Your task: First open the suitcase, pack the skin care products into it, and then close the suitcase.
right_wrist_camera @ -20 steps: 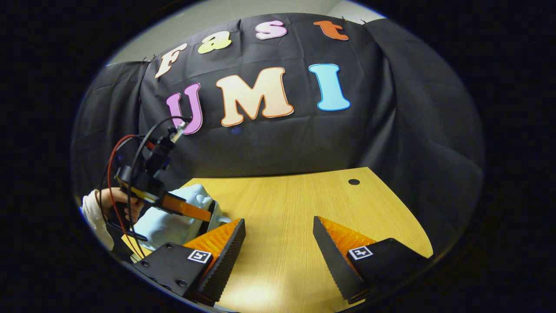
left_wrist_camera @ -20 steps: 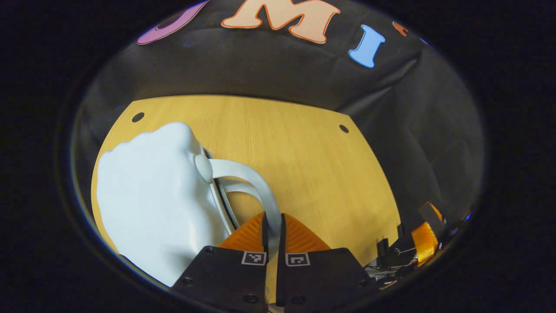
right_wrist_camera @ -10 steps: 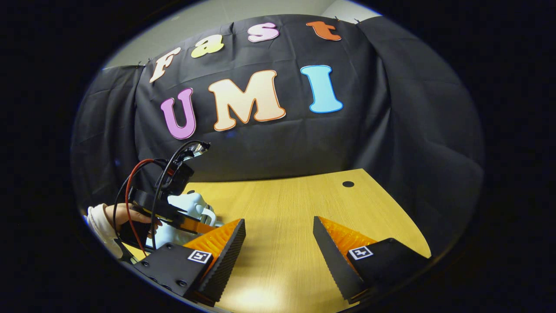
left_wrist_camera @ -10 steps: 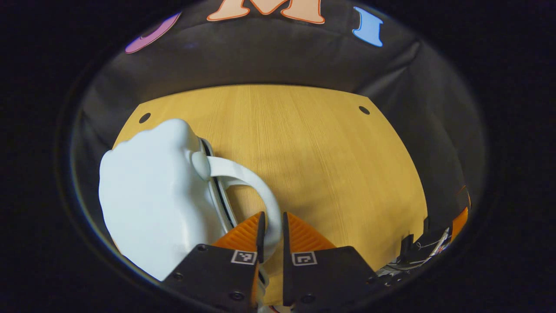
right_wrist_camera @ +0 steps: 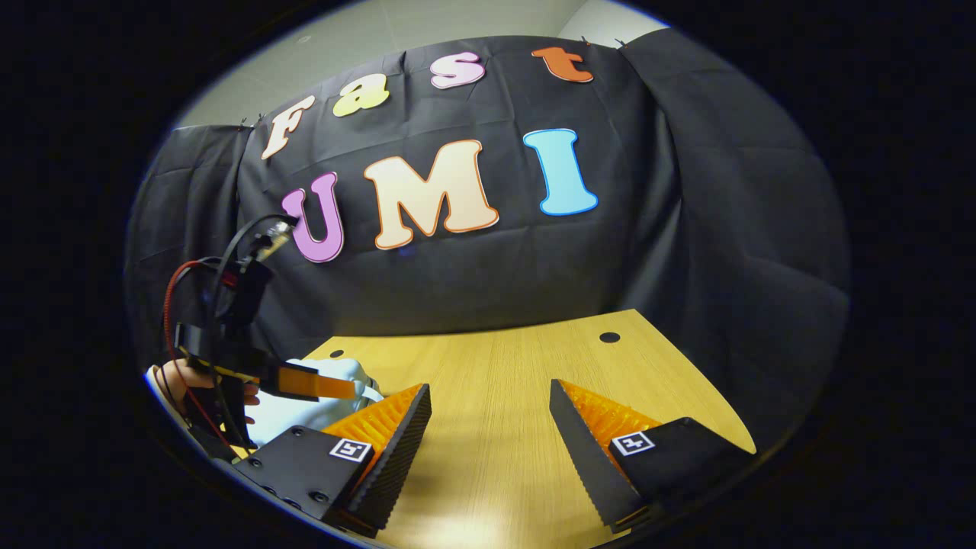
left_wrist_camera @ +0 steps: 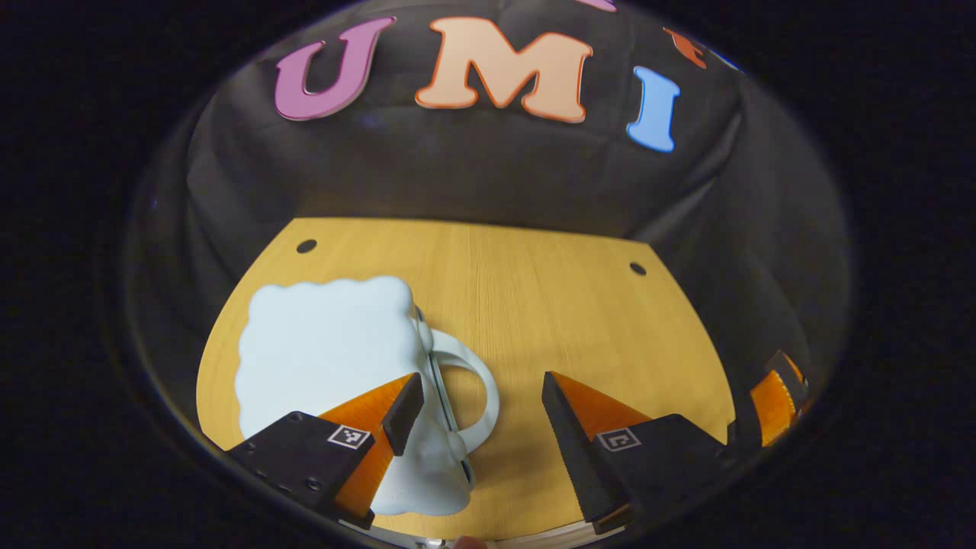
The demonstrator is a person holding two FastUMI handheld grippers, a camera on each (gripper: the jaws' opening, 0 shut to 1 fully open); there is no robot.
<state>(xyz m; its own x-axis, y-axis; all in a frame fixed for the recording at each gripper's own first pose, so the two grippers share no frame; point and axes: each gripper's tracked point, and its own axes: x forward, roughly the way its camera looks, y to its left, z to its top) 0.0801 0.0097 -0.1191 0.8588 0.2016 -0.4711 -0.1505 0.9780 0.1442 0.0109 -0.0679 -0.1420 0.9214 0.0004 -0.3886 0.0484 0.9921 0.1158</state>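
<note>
- At the lower left of the left gripper view, the pale blue suitcase (left_wrist_camera: 328,343) lies flat on the desk (left_wrist_camera: 549,305), lid down, its handle (left_wrist_camera: 469,389) between the left tongs (left_wrist_camera: 480,400), which stand wide and hold nothing.
- In the right gripper view the right tongs (right_wrist_camera: 488,427) hang wide and empty above bare wood.
- Risk, as I judge it: the light case could skid if nudged.
- Its near edge is cut off; whether any latch is fastened is unclear.
</note>
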